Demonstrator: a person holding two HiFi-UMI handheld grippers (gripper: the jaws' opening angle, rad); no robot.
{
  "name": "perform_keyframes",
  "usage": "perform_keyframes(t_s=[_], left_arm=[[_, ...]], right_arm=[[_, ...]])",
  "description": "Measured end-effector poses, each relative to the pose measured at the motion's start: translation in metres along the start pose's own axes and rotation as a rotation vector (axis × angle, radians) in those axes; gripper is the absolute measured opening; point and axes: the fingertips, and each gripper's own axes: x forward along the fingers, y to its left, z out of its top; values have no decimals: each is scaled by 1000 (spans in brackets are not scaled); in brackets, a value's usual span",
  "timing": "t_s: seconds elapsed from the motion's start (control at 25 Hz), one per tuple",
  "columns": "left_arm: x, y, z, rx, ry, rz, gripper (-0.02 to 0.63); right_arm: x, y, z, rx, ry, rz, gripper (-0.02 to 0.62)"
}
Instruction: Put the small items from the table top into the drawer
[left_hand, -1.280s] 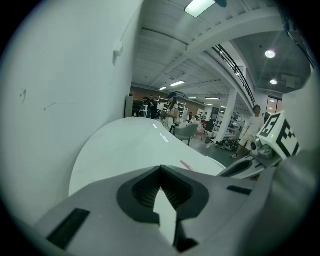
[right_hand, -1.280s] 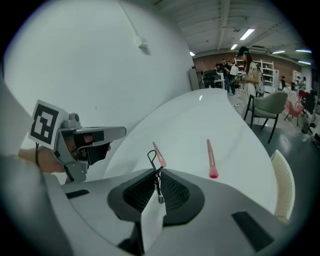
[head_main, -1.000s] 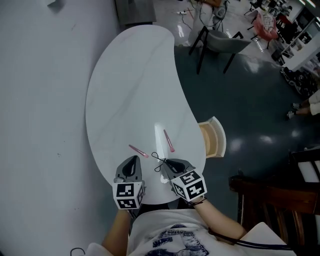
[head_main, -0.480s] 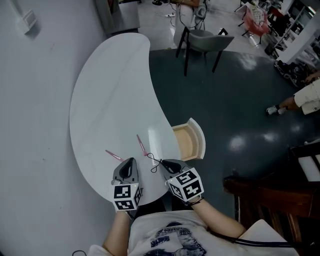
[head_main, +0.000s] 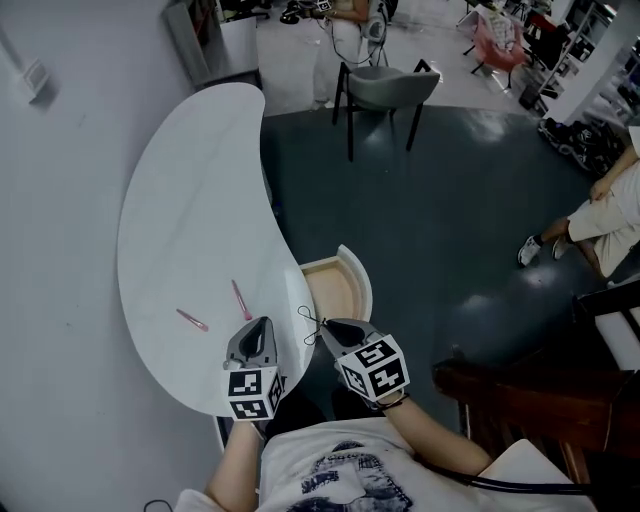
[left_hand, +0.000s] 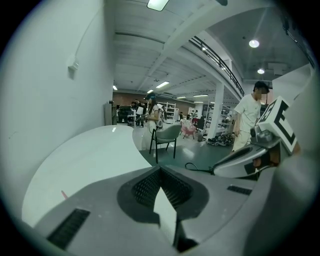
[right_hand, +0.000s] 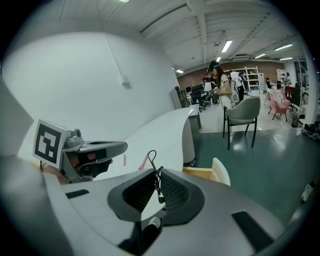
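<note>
A thin black wire clip (right_hand: 152, 162), its loop poking past the tips, is clamped in the right claw (head_main: 330, 326), near the one open drawer (head_main: 358, 283) at the edge of the white bench (head_main: 190, 200). The left claw (left_hand: 160, 171) is closed on nothing. Two items lie on the bench: a pink stick (head_main: 241, 299) and a second pink stick (head_main: 192, 320). The shirt print is cut off and unreadable.

A white, kidney-shaped table (head_main: 180, 200) stands with one long side against a grey wall (head_main: 50, 260). On its near end lie a wall-side pink stick (head_main: 192, 320) and, a little apart from it, a drawer-side pink stick (head_main: 241, 299). Both lie flat and are too small to identify, perhaps hair clips. An open drawer (head_main: 360, 283) with a pale wooden inside juts from the table's other long edge.
</note>
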Motion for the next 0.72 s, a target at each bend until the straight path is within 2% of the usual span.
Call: perform_keyframes(t_s=[0.32, 0.72], left_arm=[[20, -52, 4, -6, -20, 24, 20], [36, -68, 2, 2, 1, 21, 20]], right_arm=[[-34, -50, -5, -7, -16, 7, 51], [-35, -82, -10, 43, -19, -11, 51]])
